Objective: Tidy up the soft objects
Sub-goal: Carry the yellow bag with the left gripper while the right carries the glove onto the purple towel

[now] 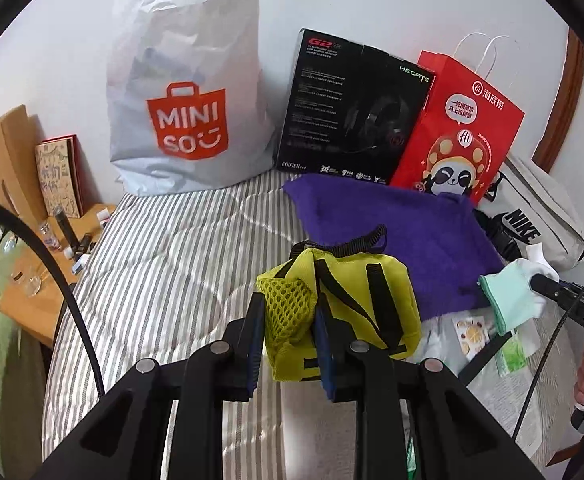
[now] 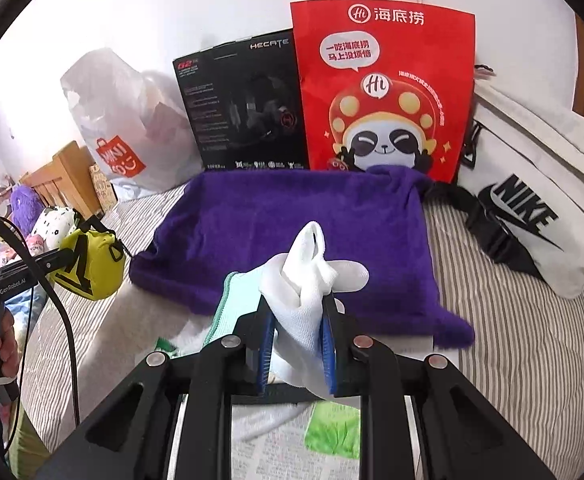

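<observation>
Only the right view is showing the plush toys at left. Your left hand-held gripper is pinching the yellow pouch mid-frame; your right hand-held gripper is clamping the white glove over the purple towel.

Fluffy purple towel, matt; mesh-cloth yellow pouch; smooth knit glove; glossy red paper bag, upper centre.

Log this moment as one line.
left gripper: shut on yellow pouch | right gripper: shut on white glove | both above purple towel
</observation>
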The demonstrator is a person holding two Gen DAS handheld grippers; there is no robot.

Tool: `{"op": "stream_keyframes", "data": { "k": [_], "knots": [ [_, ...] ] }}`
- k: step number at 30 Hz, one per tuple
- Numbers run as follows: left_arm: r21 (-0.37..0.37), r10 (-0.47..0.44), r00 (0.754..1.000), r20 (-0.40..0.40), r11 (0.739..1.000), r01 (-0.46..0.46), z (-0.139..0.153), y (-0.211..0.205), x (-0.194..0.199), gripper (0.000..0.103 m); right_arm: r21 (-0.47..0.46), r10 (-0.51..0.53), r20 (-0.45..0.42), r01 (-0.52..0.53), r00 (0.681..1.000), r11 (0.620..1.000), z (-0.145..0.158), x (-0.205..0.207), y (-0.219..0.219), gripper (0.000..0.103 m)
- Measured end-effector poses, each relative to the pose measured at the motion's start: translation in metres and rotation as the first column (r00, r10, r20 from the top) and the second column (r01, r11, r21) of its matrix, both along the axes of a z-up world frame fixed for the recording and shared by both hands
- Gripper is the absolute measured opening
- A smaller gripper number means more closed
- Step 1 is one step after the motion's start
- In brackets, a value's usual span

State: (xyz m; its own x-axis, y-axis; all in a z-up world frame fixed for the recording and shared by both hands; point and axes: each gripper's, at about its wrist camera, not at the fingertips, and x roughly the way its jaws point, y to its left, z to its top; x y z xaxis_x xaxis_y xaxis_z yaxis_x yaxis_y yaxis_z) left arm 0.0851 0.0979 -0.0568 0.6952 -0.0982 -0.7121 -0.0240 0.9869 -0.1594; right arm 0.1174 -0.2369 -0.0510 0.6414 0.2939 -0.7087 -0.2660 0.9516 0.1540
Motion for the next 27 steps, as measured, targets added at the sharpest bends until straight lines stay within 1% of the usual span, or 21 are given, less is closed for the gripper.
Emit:
{"op": "stream_keyframes", "data": {
  "k": [13, 16, 27],
  "knots": [
    [-0.014, -0.052, 0.999, -0.010, 0.999, 0.051, 0.002, -0.017, 0.055, 0.023, 0.000, -0.003, -0.017, 0.003, 1.000, 1.000, -0.007, 0.058, 0.004, 0.021],
    [-0.018, -0.060, 0.998, -0.020, 0.998, 0.059, 0.000, -0.019, 0.071, 0.023, -0.008, -0.002, -0.025, 0.002, 1.000, 1.000, -0.012, 0.073, 0.005, 0.021],
    [-0.006, -0.071, 0.995, -0.068, 0.997, 0.071, -0.017, -0.023, 0.114, 0.023, -0.053, -0.038, -0.100, 0.033, 0.994, 0.998, -0.043, 0.138, 0.006, 0.021]
  ]
}}
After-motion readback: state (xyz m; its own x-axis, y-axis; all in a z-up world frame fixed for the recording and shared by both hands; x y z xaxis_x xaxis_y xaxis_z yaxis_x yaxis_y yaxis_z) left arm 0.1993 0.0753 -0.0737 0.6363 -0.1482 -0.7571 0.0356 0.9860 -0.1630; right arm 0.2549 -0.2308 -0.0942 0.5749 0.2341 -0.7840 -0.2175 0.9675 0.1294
